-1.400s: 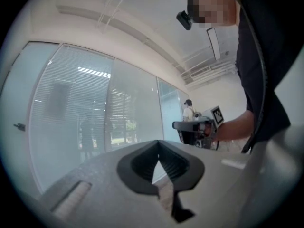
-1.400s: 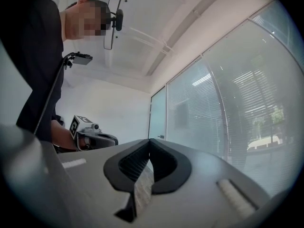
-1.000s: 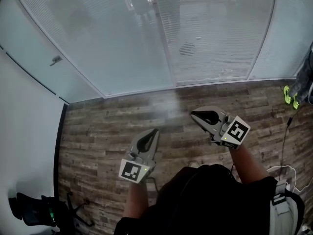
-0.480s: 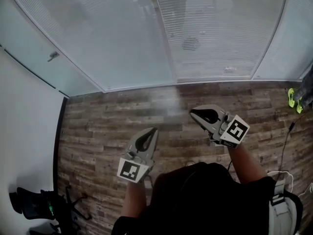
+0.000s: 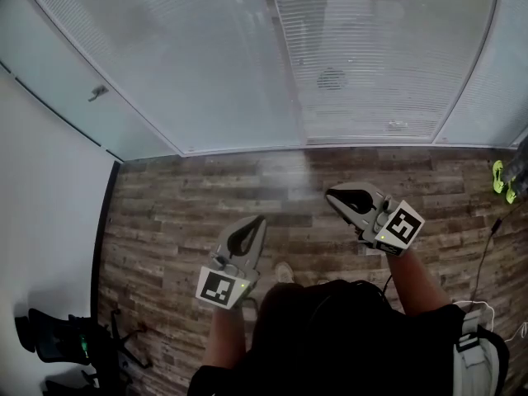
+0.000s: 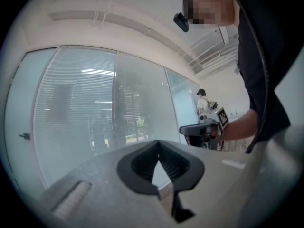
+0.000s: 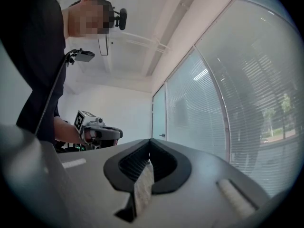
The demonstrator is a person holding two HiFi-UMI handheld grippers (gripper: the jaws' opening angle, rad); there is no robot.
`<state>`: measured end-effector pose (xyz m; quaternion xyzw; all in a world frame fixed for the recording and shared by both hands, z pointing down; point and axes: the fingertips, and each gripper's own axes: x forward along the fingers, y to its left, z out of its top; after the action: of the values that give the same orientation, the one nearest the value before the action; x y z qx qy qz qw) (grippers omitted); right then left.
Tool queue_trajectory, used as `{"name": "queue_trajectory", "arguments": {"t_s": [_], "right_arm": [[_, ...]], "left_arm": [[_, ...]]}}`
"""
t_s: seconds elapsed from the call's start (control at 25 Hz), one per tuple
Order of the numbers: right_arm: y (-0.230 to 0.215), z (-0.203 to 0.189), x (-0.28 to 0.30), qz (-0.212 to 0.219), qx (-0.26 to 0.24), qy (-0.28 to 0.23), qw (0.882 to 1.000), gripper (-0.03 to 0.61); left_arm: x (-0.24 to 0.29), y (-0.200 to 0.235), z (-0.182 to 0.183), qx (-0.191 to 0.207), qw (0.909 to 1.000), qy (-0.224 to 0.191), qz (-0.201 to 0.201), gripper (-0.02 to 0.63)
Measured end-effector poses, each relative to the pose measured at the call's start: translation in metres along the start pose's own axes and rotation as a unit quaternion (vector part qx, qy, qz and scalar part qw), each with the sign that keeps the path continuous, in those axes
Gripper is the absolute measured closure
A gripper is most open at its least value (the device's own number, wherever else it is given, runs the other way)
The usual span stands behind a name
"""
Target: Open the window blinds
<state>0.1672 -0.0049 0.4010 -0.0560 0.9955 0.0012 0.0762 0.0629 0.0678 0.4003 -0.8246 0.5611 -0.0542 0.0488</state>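
Note:
The window blinds (image 5: 371, 64) hang shut behind a glass wall at the top of the head view, their slats level. They also show in the left gripper view as blinds (image 6: 76, 108) and in the right gripper view as blinds (image 7: 247, 103). My left gripper (image 5: 262, 219) is held above the wood floor, pointing at the glass, jaws together and empty. To its right, my right gripper (image 5: 329, 193) is likewise shut on nothing. Both are well short of the glass. Each gripper view shows the other: the right gripper (image 6: 204, 127) and the left gripper (image 7: 102, 133).
A frosted glass door with a handle (image 5: 97, 92) stands at the left, a white wall beside it. An office chair (image 5: 58, 345) sits at the lower left. Cables (image 5: 487, 246) and yellow-green shoes (image 5: 503, 178) lie at the right. Another person (image 6: 204, 101) stands far off.
The glass wall and its bottom rail have drifted down and right in the head view as the person stepped forward. Both grippers keep their pose, shut and empty.

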Motion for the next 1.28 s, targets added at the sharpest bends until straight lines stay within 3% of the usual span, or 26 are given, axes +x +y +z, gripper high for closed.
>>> {"name": "queue_trajectory", "arguments": {"t_s": [0.68, 1.28], "right_arm": [[-0.027, -0.003, 0.030, -0.043, -0.022, 0.026, 0.998, 0.574], [-0.058, -0.015, 0.113, -0.085, -0.029, 0.035, 0.995, 0.574]], "left_arm": [[0.037, 0.041, -0.002, -0.001, 0.9977, -0.029, -0.061, 0.609], [0.061, 0.132, -0.010, -0.004, 0.9933, -0.044, -0.106, 0.609]]}}
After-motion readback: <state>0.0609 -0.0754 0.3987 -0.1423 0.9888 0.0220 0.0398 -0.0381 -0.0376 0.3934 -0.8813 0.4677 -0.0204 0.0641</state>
